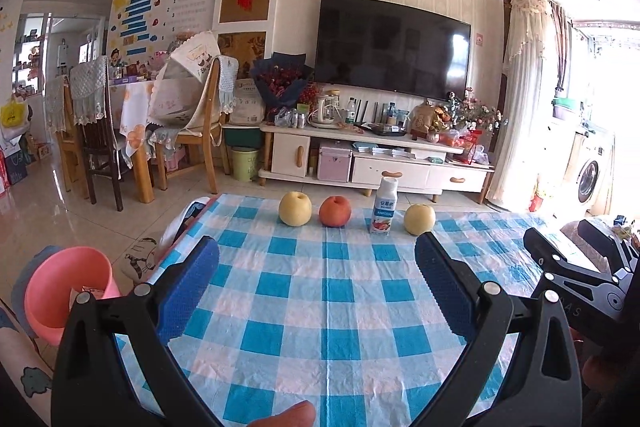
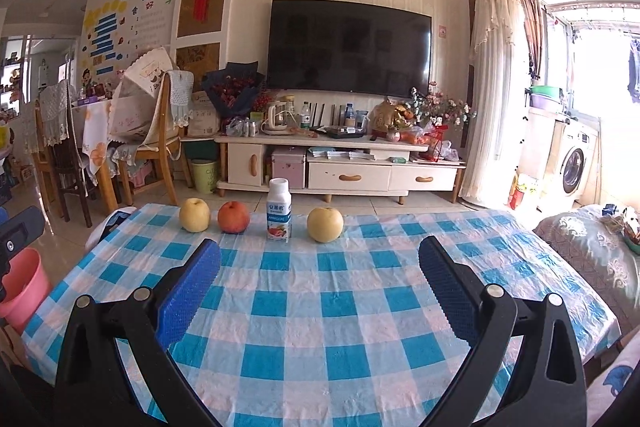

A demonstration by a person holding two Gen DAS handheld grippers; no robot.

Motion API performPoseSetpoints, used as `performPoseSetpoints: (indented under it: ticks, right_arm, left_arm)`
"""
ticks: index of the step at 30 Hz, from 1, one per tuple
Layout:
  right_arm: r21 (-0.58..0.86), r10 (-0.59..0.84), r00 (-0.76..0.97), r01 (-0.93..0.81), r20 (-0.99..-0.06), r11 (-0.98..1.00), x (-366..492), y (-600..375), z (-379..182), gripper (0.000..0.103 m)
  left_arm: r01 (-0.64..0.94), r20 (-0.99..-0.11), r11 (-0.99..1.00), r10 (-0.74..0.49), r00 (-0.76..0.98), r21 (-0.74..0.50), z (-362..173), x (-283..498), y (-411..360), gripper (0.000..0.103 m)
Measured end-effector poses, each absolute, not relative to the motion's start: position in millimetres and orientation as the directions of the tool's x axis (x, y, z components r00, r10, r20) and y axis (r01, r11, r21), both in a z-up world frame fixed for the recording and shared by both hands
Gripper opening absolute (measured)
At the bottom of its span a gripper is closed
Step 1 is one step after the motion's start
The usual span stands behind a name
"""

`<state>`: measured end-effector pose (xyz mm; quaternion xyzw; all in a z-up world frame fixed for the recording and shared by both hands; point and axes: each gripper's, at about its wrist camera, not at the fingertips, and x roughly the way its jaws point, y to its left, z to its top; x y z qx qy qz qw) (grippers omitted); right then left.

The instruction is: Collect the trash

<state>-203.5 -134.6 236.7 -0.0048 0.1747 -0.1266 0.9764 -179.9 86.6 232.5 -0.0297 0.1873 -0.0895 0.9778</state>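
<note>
A small white yogurt-drink bottle stands upright near the far edge of the table, its long axis vertical and its white cap on top. Its label faces the cameras: a blue band with white Chinese characters, a line of small Latin letters too fine to read, and a picture of red fruit below.

It stands in a row of fruit. A yellow pear sits just to its right, a red apple just to its left, and another yellow pear beyond the apple. None of them touch the bottle.

The table is covered with a blue, white and pale pink checked cloth.

The left gripper is held level over the near part of the cloth, pointing at the row, its blue-padded fingers spread wide with nothing between them. A fingertip of the holding hand shows at the bottom edge of that view.

The right gripper is posed the same way, well short of the bottle, jaws wide apart and empty; in the left wrist view its black body appears at the right edge.

A pink bin stands on the floor beside the table's left edge, with something pale inside that cannot be made out.

Behind the table are a white TV cabinet and a dark wall-mounted screen.
</note>
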Motion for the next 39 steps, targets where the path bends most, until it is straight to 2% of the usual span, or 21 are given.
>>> performPoseSetpoints:
  ticks: [16,39]
  right_arm:
    - [-0.049,-0.29,0.918,0.288,-0.272,0.956,-229,-142,240,0.098]
    - [-0.055,-0.296,0.92,0.292,-0.255,0.955,-230,-143,240,0.098]
  left_arm:
    - [0.16,-0.351,0.984,-0.178,0.919,-0.079,241,-197,77,0.099]
    - [0.157,-0.356,0.985,-0.173,0.918,-0.073,237,-194,81,0.099]
